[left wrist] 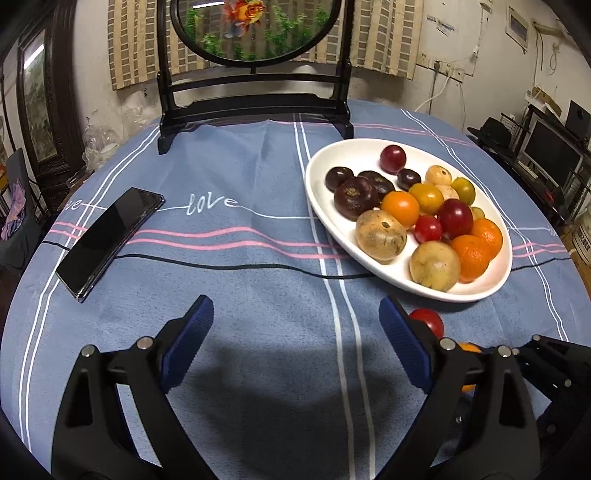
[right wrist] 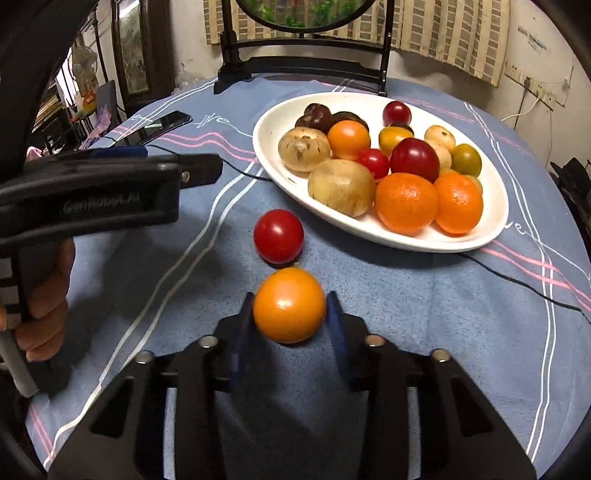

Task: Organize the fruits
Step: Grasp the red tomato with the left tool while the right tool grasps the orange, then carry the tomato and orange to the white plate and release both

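R gripper [right wrist: 290, 308] holds an orange tomato [right wrist: 289, 305] between its blue pads, one pad on each side of the fruit, low over the blue tablecloth [right wrist: 424, 332]. Just beyond it, apart from the pads, a red tomato [right wrist: 278, 236] sits on the cloth near the rim of the white oval dish [right wrist: 369, 229]. The dish holds mixed fruit: two mandarins [right wrist: 406, 204] at the near edge, tan round fruits [right wrist: 341, 187], dark purple ones [right wrist: 317, 114], red plums [right wrist: 414, 159], small yellow and green tomatoes. L gripper [left wrist: 295, 334] stands wide w/ nothing between its fingers, over bare cloth left of the dish; in the right wrist view its black body shows at left, gripped by a hand [right wrist: 44, 295], w/ raised lettering on the side reading roughly "GenRobot.AI", partly unclear. The cloth has white and pink stripes and the word "love" [left wrist: 210, 203] in white script. A black phone [left wrist: 107, 240] lies face up at left w/ a thin black cable [left wrist: 221, 264] running across the cloth toward the dish. At the back of the table stands a dark wooden frame [left wrist: 255, 107] w/ an oval panel showing a goldfish picture [left wrist: 245, 13].
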The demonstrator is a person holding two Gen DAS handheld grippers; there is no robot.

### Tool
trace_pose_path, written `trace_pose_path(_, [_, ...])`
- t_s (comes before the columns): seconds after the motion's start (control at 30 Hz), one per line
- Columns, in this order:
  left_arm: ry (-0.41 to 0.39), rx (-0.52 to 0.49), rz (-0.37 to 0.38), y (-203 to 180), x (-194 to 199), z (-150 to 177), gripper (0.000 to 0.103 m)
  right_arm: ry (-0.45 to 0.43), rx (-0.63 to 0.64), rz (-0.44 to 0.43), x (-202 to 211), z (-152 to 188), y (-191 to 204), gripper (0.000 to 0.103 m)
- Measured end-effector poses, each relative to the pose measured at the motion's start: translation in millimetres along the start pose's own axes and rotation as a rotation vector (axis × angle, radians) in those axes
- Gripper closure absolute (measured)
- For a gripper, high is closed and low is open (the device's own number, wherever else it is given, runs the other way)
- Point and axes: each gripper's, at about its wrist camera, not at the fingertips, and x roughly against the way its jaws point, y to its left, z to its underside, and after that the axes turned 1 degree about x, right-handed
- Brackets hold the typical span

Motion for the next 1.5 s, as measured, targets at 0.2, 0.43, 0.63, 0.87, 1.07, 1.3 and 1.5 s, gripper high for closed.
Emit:
trace_pose_path(0.2, [0.029,-0.032,0.054,-11.4,-4.6,6.4,0.010,-0.030,-0.065,-0.007,11.1,6.9,-14.6,0.067])
trace_pose_path(0.43, [0.050,-0.037,0.144,-26.0,-8.5,12.2,0.010,-0.093,-0.134,-0.057,24.1,13.6,-35.2,0.067])
trace_pose_path(0.63, [0.102,-0.031,0.176,-39.4,-19.8,17.3,0.011,-0.117,-0.159,-0.028,37.5,17.2,-51.6,0.067])
trace_pose_path(0.87, [0.127,-0.105,0.106,-63.7,-29.7,23.0,0.019,-0.146,-0.237,-0.006,47.3,24.2,-74.9,0.067])
trace_pose_path(1.07, [0.113,-0.145,0.099,-75.5,-29.4,18.8,0.061,-0.139,-0.256,-0.010,44.0,25.3,-80.0,0.067])
trace_pose_path(1.3, [0.103,-0.160,0.127,-80.2,-13.2,17.8,0.071,-0.147,-0.264,-0.013,44.7,26.1,-82.4,0.067])
trace_pose_path(1.5, [0.052,-0.155,0.158,-75.1,14.7,-2.0,0.071,-0.185,-0.277,-0.018,55.6,22.9,-81.6,0.067])
